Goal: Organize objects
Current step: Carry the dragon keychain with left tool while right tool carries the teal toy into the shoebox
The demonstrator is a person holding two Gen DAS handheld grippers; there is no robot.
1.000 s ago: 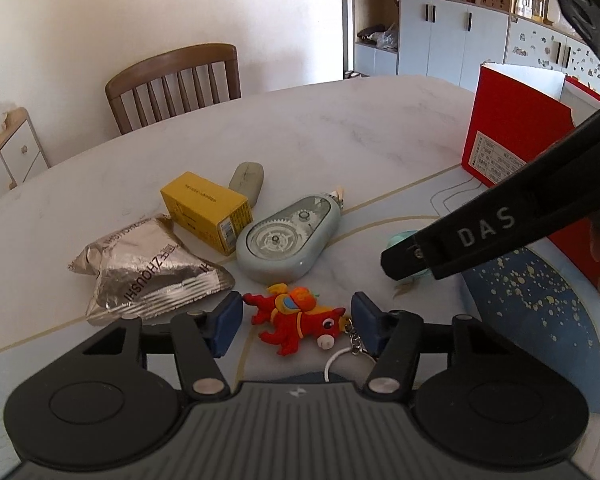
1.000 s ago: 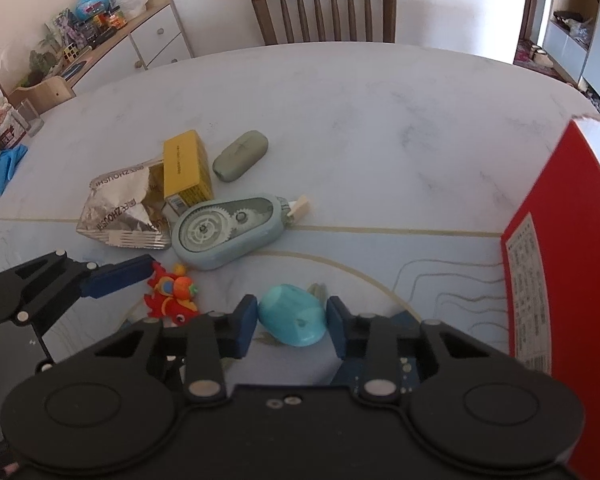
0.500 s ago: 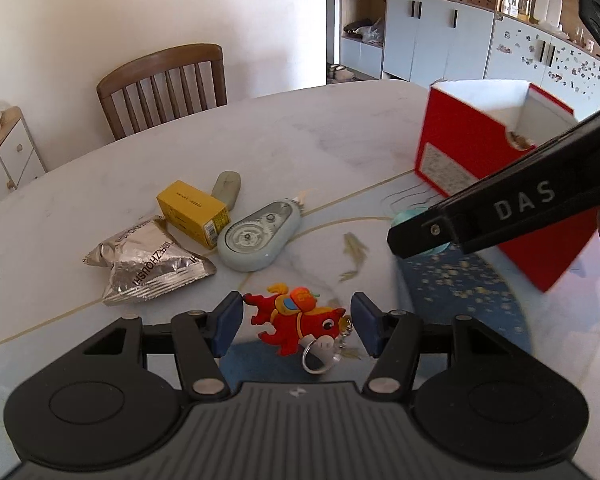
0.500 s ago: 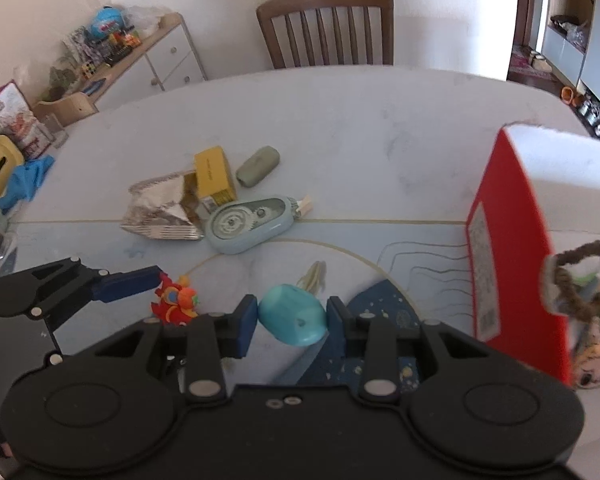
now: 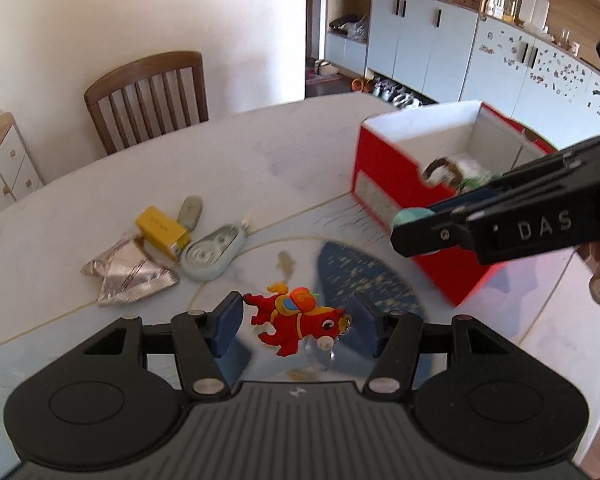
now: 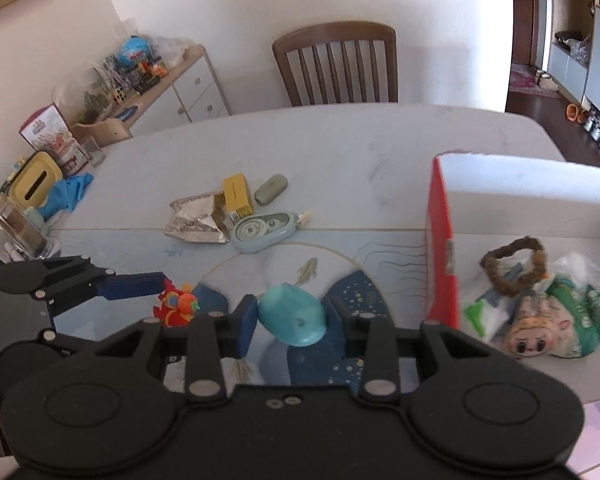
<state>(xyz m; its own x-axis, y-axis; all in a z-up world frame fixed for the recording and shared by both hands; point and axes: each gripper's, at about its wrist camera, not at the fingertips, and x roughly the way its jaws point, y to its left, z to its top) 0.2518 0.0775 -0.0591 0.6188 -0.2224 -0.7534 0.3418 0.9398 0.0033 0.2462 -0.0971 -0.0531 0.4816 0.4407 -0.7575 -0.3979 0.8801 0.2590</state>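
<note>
Glossy rubbery red horse toy (image 5: 296,320); smooth turquoise plastic shell (image 6: 292,314); crinkled silver foil packet (image 5: 130,276); matt red cardboard box (image 5: 396,184); polished marble-look counter (image 5: 260,160); wooden chair (image 5: 148,96).

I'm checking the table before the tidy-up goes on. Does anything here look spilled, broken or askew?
Nothing looks spilled or broken. The only rough-looking thing is the silver foil packet, crumpled and lying against the yellow box on the table; whether it is torn open cannot be told.
</note>
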